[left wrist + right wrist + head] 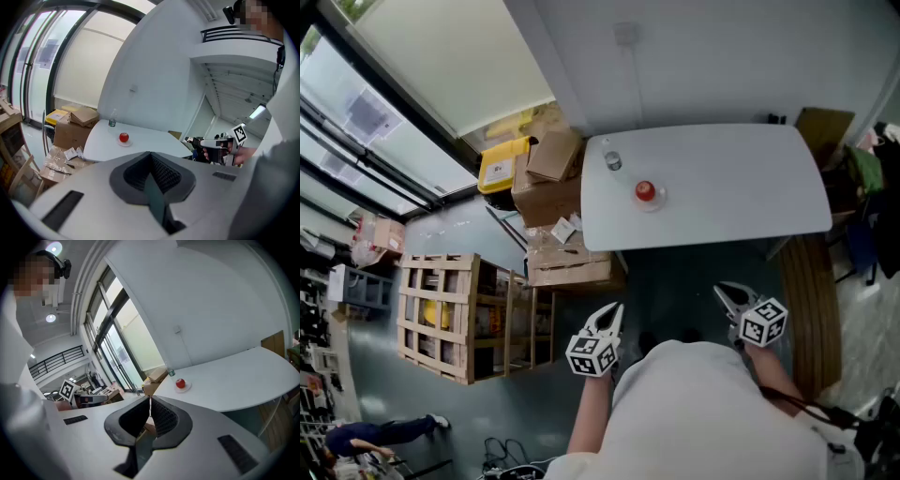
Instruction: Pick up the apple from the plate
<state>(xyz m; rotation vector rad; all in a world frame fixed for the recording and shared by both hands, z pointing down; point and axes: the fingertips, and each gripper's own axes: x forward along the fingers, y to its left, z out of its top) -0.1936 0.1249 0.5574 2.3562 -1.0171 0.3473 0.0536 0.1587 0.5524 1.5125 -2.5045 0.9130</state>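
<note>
The apple point(646, 190) sits on a small plate point(657, 202) on the white table point(741, 187), towards the table's left half and well apart from both grippers. A small clear bottle point(612, 160) stands upright near the plate, further to the left and closer to the far edge by the wall. The person stands back from the near edge of the table, with a strip of dark floor between them and it. The left gripper point(614, 310) is held low in front of the person's white shirt; its own view shows the jaws pressed together with nothing between them. The right gripper point(724, 291) is held at about the same level to the right, and its jaws also meet at the tips and grasp nothing. Both grippers point towards the table and tilt slightly downward, and each view shows the apple small and far ahead, above the jaw tips. To the left of the table, cardboard boxes point(553, 155) are stacked on the floor beside a yellow box point(503, 164). A wooden crate point(441, 314) stands nearer, to the left of the person.
</note>
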